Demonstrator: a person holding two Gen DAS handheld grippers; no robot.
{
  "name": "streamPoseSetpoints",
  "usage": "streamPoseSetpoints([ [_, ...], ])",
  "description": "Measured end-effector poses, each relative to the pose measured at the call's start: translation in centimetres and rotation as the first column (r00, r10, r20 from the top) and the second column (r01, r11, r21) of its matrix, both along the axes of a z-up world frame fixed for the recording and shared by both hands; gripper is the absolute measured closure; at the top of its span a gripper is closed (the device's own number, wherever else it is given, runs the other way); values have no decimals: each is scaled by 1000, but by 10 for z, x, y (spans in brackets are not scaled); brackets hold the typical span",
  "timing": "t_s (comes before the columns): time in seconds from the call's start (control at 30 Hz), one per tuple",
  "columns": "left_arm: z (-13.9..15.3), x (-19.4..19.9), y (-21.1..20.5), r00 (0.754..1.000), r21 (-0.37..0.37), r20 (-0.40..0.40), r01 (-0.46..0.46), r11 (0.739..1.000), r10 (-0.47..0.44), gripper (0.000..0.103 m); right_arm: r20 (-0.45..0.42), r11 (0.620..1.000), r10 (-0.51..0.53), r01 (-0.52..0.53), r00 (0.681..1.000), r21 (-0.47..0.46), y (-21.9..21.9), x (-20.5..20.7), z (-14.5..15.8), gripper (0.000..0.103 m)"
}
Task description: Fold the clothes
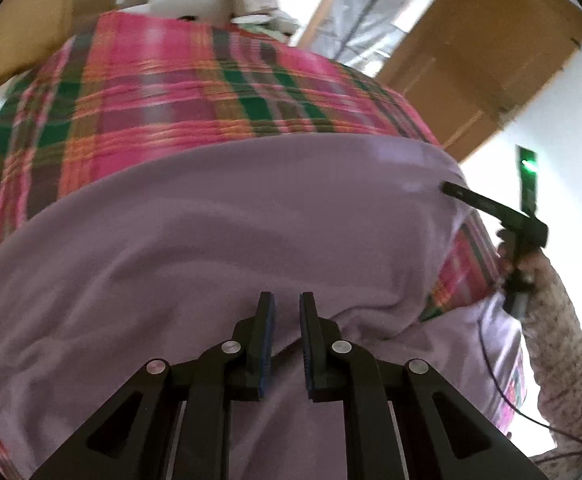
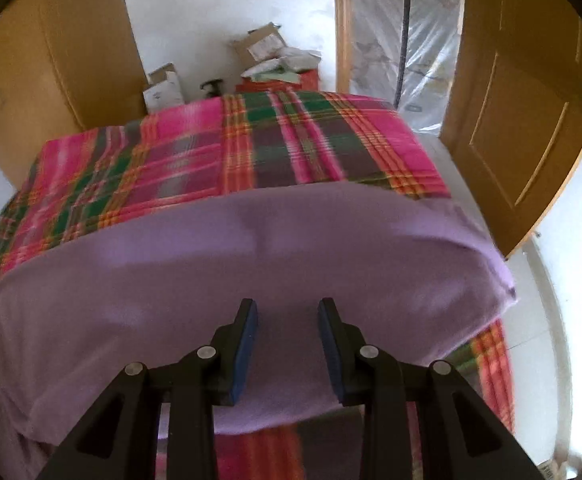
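A lilac garment [image 1: 219, 232] lies spread across a plaid blanket [image 1: 179, 92] in pink, green and orange. In the left wrist view my left gripper [image 1: 287, 300] hovers low over the garment's near part. Its jaws are open by a narrow gap, and a soft ridge of cloth runs just behind the fingertips. In the right wrist view my right gripper [image 2: 287, 304] stands open wider above the lilac garment [image 2: 251, 264], with nothing pinched between its pads. The right gripper [image 1: 449, 189] also shows side-on at the garment's far right edge, held by a hand [image 1: 519, 256] in a speckled sleeve.
The plaid blanket [image 2: 163, 168] covers a bed. Cardboard boxes [image 2: 259, 46] and clutter stand beyond its far end. A brown wooden door [image 2: 523, 128] is at the right, wooden panels [image 2: 51, 40] at the left, and plastic sheeting [image 2: 419, 40] hangs behind. White floor [image 2: 539, 320] lies to the right.
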State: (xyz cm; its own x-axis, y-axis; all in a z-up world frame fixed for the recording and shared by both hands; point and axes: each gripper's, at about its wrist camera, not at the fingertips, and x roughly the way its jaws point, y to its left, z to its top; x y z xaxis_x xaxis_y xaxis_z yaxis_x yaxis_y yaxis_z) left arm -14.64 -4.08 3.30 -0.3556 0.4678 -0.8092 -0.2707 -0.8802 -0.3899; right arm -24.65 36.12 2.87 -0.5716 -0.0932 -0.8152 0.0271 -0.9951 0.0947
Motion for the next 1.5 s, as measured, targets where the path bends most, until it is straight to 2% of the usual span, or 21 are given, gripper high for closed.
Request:
streamPoseSetpoints([
  [0.07, -6, 1, -13, 999, 0, 12, -36, 999, 36, 90, -11, 995, 87, -87, 996, -52, -18, 14, 8, 71],
  [0.17, -12, 1, -25, 997, 3, 19, -76, 997, 76, 90, -13, 975, 216, -217, 976, -57, -50, 34, 15, 71],
  [0.27, -17, -2, -33, 994, -2, 21, -103, 995, 103, 90, 14, 952, 300, -299, 954, -62, -79, 41, 8, 71],
  [0.43, -19, -10, -45, 988, -29, 14, -154, 988, 154, 90, 70, 940, 342, -341, 937, -23, -106, 50, -9, 71],
  [0.5, -15, -10, -58, 982, -26, 10, -190, 981, 190, 90, 69, 943, 333, -333, 940, -17, -110, 52, -6, 71],
  [0.63, -1, 3, -88, 965, -3, -26, -260, 966, 260, 90, 24, 934, 353, -351, 935, -62, -117, 64, 7, 71],
  [0.7, 7, 12, -109, 947, -28, -48, -319, 947, 317, 90, 6, 919, 389, -387, 921, -68, -134, 75, 13, 71],
  [0.8, 8, 34, -147, 911, -41, -30, -413, 910, 412, 88, -10, 885, 458, -457, 889, -85, -162, 91, 18, 70],
  [0.93, 5, 67, -177, 880, -59, 6, -474, 879, 475, 84, -27, 810, 579, -579, 815, -93, -212, 116, 20, 70],
  [1.1, -2, 122, -213, 843, -30, 47, -536, 844, 537, 80, -52, 713, 694, -695, 719, -90, -269, 141, 23, 70],
  [1.17, -9, 145, -219, 825, -23, 71, -560, 828, 560, 80, -65, 684, 720, -722, 691, -101, -288, 142, 25, 70],
  [1.23, -16, 167, -221, 815, -4, 92, -574, 819, 572, 80, -60, 686, 719, -721, 692, -103, -303, 139, 27, 68],
  [1.33, -23, 202, -220, 801, 30, 124, -594, 804, 586, 80, -68, 666, 737, -740, 672, -94, -329, 131, 28, 65],
  [1.43, -32, 239, -223, 760, 103, 183, -646, 757, 624, 80, -67, 643, 760, -762, 647, -71, -354, 120, 30, 65],
  [1.47, -34, 250, -223, 748, 130, 199, -660, 740, 633, 79, -62, 651, 752, -754, 656, -87, -358, 116, 30, 65],
  [1.5, -34, 256, -222, 745, 144, 205, -665, 733, 635, 78, -56, 661, 741, -742, 669, -108, -361, 113, 29, 64],
])
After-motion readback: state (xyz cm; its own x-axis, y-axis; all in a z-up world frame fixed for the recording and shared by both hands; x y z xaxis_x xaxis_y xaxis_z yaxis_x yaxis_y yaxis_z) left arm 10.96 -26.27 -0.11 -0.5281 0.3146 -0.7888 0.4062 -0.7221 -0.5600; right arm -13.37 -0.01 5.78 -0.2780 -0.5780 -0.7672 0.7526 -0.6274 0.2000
